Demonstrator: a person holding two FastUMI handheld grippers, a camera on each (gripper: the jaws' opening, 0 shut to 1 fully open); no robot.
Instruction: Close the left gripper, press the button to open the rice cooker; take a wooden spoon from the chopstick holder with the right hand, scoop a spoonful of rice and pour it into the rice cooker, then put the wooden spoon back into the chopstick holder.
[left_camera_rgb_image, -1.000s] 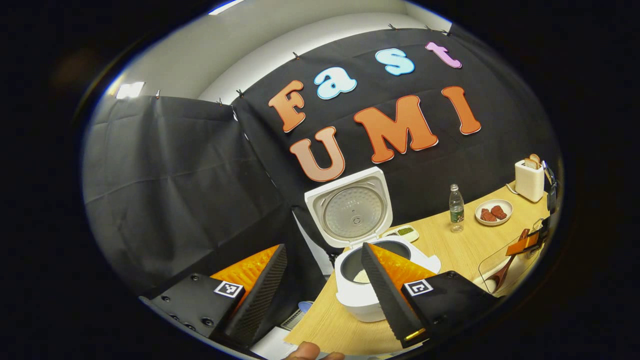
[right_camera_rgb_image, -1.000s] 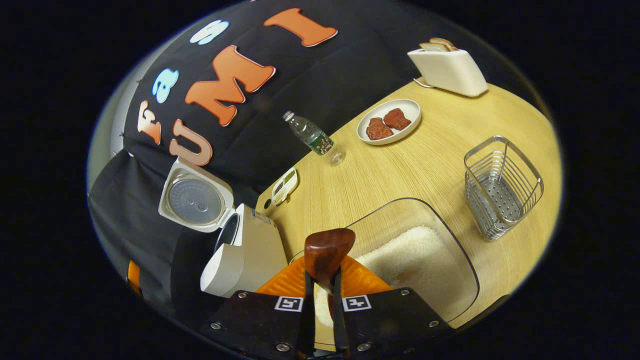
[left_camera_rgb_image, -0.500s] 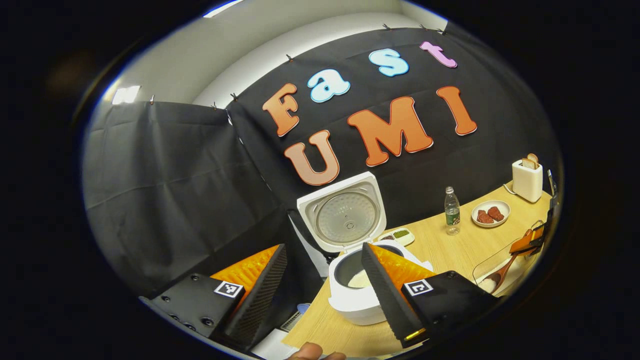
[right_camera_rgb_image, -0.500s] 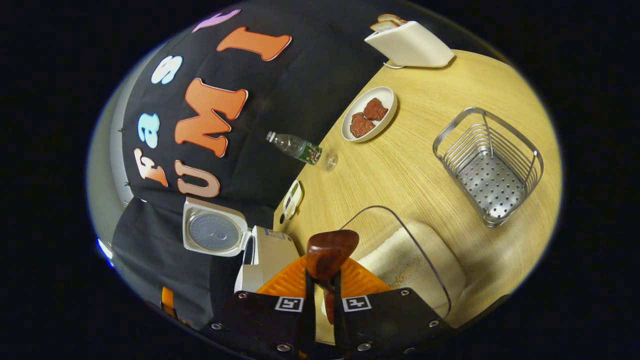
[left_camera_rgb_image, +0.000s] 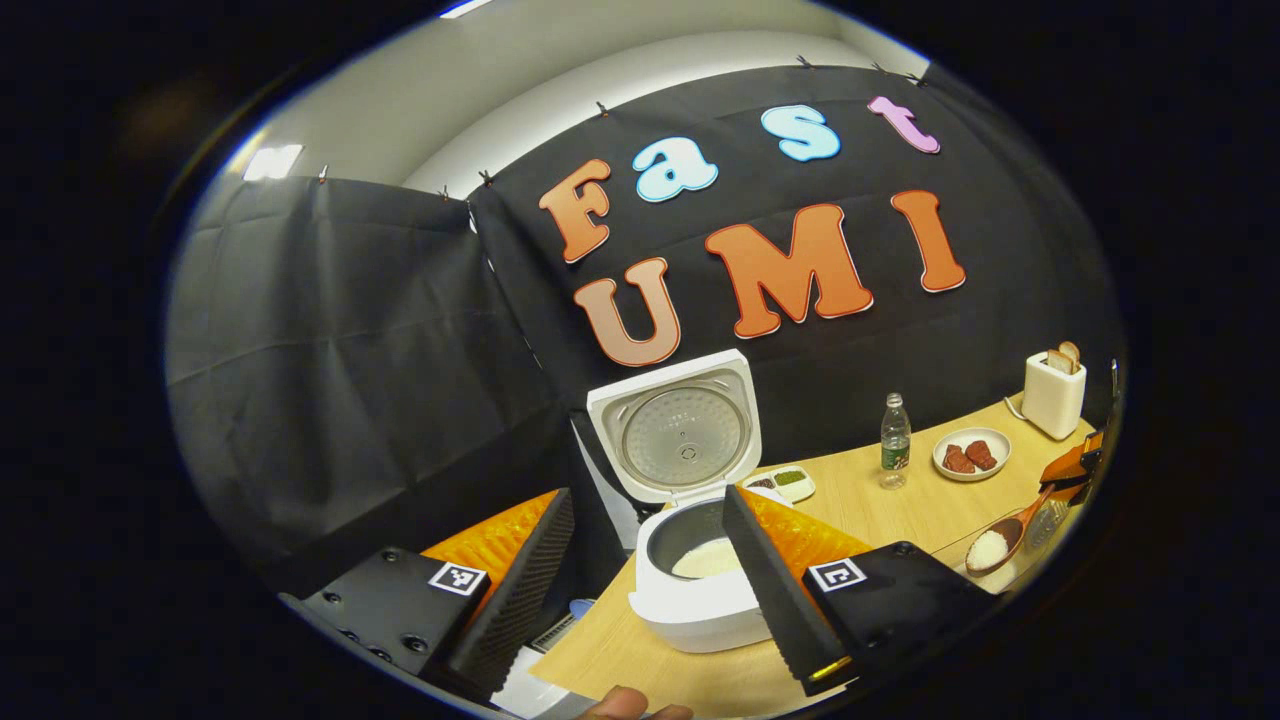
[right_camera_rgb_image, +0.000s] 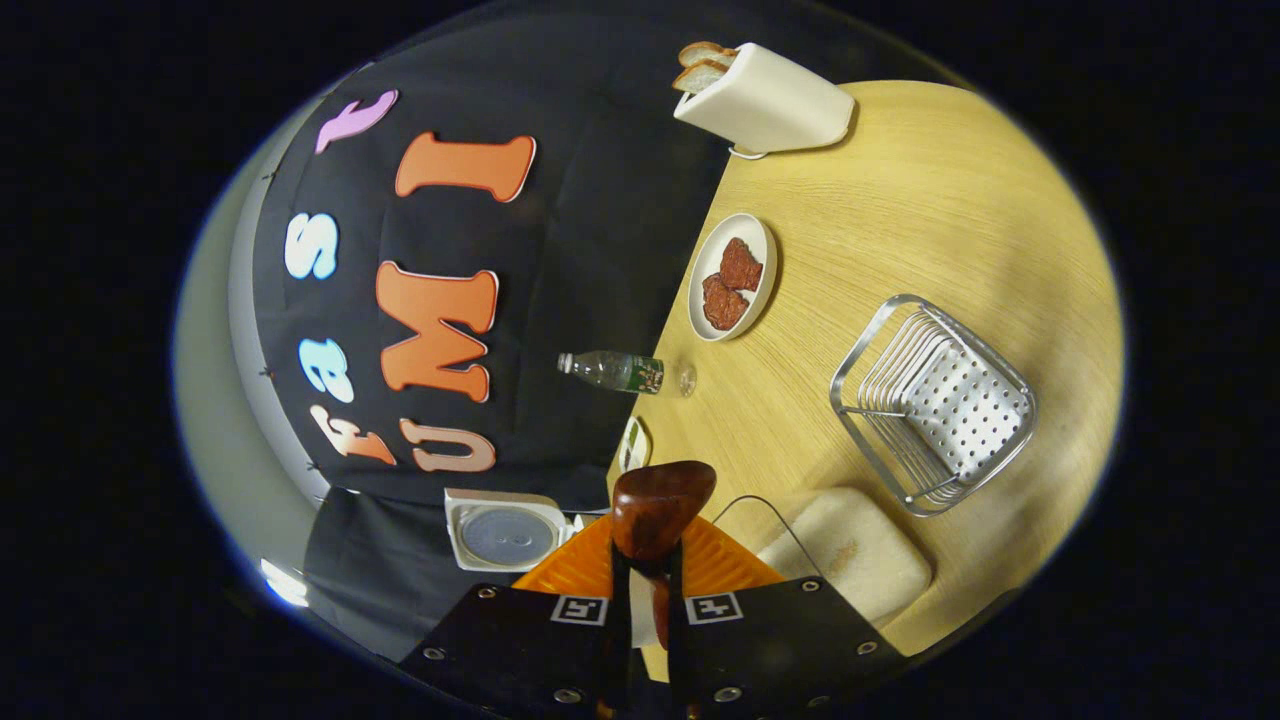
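Note:
The white rice cooker (left_camera_rgb_image: 690, 585) stands open, its lid (left_camera_rgb_image: 682, 428) upright and some rice in the pot. My left gripper (left_camera_rgb_image: 650, 600) hangs open in front of it, one finger on each side, holding nothing. Far right, the wooden spoon (left_camera_rgb_image: 995, 545) carries a heap of white rice, with the right gripper (left_camera_rgb_image: 1072, 468) at its handle. In the right gripper view, my right gripper (right_camera_rgb_image: 647, 590) is shut on the spoon's dark handle (right_camera_rgb_image: 655, 505). The clear rice container (right_camera_rgb_image: 845, 555) lies just beyond it. The metal chopstick holder (right_camera_rgb_image: 930, 405) stands empty on the table.
On the wooden table (right_camera_rgb_image: 930, 220) are a plate of red pieces (right_camera_rgb_image: 733, 275), a water bottle (right_camera_rgb_image: 625, 372), a white toaster with bread (right_camera_rgb_image: 765, 100) and a small divided dish (left_camera_rgb_image: 780, 483). A fingertip (left_camera_rgb_image: 625, 705) shows at the bottom edge.
The right gripper rolled and lifted the spoon out of the rice container; its bowl now holds rice. The left gripper stayed open and shifted only slightly.

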